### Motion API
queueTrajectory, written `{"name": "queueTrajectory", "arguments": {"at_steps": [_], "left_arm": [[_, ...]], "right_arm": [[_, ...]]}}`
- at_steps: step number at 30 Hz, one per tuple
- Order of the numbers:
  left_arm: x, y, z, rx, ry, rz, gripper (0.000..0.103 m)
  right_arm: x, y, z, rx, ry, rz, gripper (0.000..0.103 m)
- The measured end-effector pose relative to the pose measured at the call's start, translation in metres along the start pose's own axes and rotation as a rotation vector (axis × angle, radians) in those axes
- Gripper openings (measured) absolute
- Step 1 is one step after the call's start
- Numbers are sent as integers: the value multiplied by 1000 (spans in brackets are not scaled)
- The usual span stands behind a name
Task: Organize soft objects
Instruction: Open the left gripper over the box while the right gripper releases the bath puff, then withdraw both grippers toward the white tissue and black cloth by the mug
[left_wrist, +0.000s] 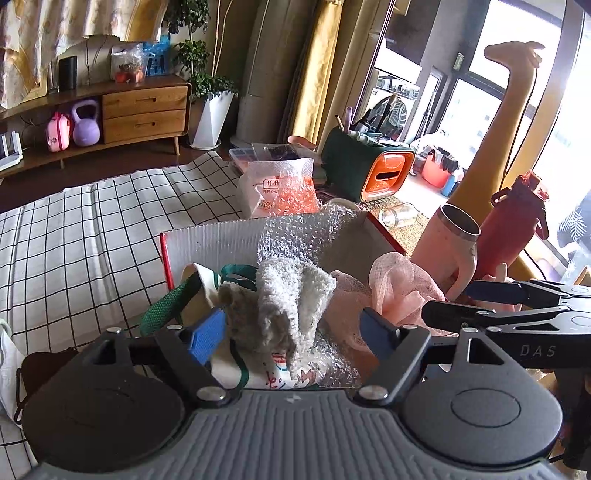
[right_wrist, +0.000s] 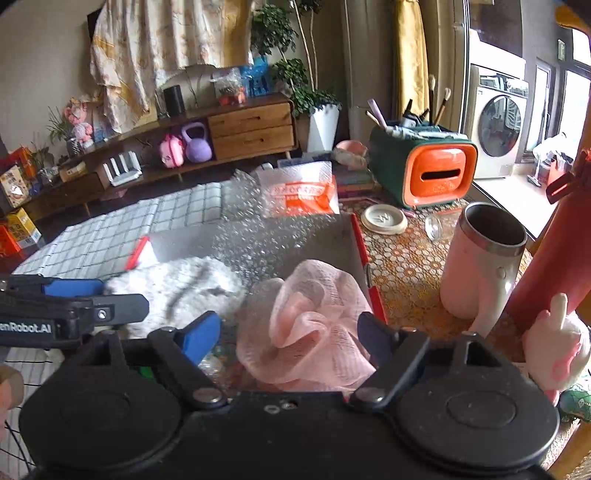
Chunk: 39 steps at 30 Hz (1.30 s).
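An open box (left_wrist: 221, 240) with red edges holds the soft things: a white towel (left_wrist: 291, 302), bubble wrap (left_wrist: 295, 232), a cloth bag with green straps (left_wrist: 166, 306) and a pink mesh sponge (left_wrist: 399, 284). My left gripper (left_wrist: 291, 332) is open over the box, the towel heaped between its blue pads without being pinched. My right gripper (right_wrist: 286, 336) is open too, with the pink mesh sponge (right_wrist: 306, 325) lying loose between its fingers in the box (right_wrist: 177, 243). Each gripper shows in the other's view: the right gripper (left_wrist: 447, 301) from the right, the left gripper (right_wrist: 123, 295) over the towel (right_wrist: 177, 280).
Right of the box stand a pink cup (right_wrist: 484, 258) and a red bottle (right_wrist: 546, 258), with a plush rabbit (right_wrist: 557, 343) near them. Behind are a bag of orange beads (left_wrist: 280, 188), a green and orange organiser (left_wrist: 369, 173) and a glass jar (left_wrist: 400, 216). A checked cloth (left_wrist: 92, 240) covers the left.
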<state>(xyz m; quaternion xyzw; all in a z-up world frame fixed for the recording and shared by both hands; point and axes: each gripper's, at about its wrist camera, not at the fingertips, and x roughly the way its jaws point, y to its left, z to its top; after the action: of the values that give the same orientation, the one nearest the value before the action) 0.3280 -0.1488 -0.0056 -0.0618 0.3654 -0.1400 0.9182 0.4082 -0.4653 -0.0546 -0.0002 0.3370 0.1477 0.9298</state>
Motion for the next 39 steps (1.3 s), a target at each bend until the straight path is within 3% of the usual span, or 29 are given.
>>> {"name": "queueTrajectory", "arguments": {"at_steps": [7, 10, 17, 21, 31, 39], "left_arm": [[-46, 8, -15, 20, -43, 5, 80], [-66, 13, -23, 22, -50, 10, 83], [-107, 25, -46, 24, -69, 23, 85], [-128, 38, -59, -1, -84, 53, 97], [-168, 93, -93, -83, -126, 122, 102], [-179, 132, -120, -170, -199, 191, 103]], "right_arm": [[-38, 17, -5, -3, -57, 61, 92], [-54, 28, -8, -8, -80, 88, 100], [-82, 58, -18, -42, -121, 163, 102], [-91, 76, -24, -43, -138, 214, 103], [-87, 129, -44, -80, -120, 313, 103], [-62, 168, -65, -108, -47, 349, 103]]}}
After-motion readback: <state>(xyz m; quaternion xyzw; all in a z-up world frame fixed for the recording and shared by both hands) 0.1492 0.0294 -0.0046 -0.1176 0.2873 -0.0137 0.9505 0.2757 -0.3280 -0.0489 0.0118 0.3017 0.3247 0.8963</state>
